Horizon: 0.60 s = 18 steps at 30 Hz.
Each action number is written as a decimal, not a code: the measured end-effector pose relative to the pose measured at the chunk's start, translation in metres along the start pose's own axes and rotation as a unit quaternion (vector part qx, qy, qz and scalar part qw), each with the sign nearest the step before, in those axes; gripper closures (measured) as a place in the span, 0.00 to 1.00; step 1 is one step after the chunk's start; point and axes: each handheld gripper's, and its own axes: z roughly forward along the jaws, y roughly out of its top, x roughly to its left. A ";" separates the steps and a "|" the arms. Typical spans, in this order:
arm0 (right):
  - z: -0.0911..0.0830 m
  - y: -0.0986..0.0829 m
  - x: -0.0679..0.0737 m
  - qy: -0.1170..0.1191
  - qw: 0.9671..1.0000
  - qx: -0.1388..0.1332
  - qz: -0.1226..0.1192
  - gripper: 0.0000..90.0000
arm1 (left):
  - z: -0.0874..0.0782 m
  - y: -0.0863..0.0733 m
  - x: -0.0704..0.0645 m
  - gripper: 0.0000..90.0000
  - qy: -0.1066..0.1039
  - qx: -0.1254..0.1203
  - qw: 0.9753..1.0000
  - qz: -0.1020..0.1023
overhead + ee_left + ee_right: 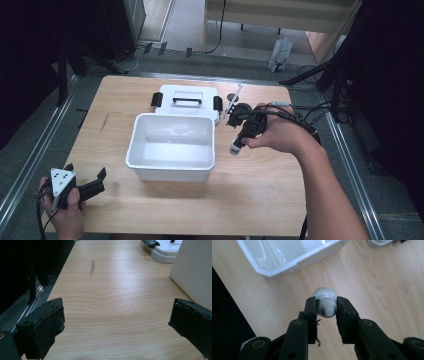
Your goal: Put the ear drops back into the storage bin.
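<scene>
A white plastic bin (171, 145) stands open in the middle of the wooden table (255, 195), and its rim (294, 262) crosses the top of the right gripper view. The bin's white lid (187, 100), with a black handle and black clips, lies flat just behind it. My right gripper (239, 142) is shut on a small white dropper bottle (325, 303), held just right of the bin a little above the table. My left gripper (85, 172) stands open at the table's near left corner, with bare wood between its jaws (115, 322).
A thin white stick-like object (234, 100) lies behind the right hand, near the lid's right clip. A grey smear marks the wood (92, 266) at the left. Metal rails run along both table sides. A white bag (280, 52) stands on the floor beyond the table.
</scene>
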 end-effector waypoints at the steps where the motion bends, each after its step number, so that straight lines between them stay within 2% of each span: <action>1: -0.003 0.003 0.000 0.001 1.000 -0.001 -0.004 0.80 | 0.000 0.000 0.000 0.01 0.000 0.000 1.000 0.000; 5: -0.014 0.015 0.004 0.000 1.000 -0.010 -0.015 0.80 | 0.000 0.000 0.000 0.01 0.000 0.001 1.000 0.001; 11: -0.021 0.034 0.011 0.000 0.999 -0.017 -0.033 0.80 | 0.000 0.000 0.000 0.01 0.000 0.001 1.000 0.002; 18: -0.017 0.053 0.019 0.007 0.998 -0.020 -0.052 0.80 | 0.000 0.000 0.000 0.01 -0.001 0.000 1.000 0.000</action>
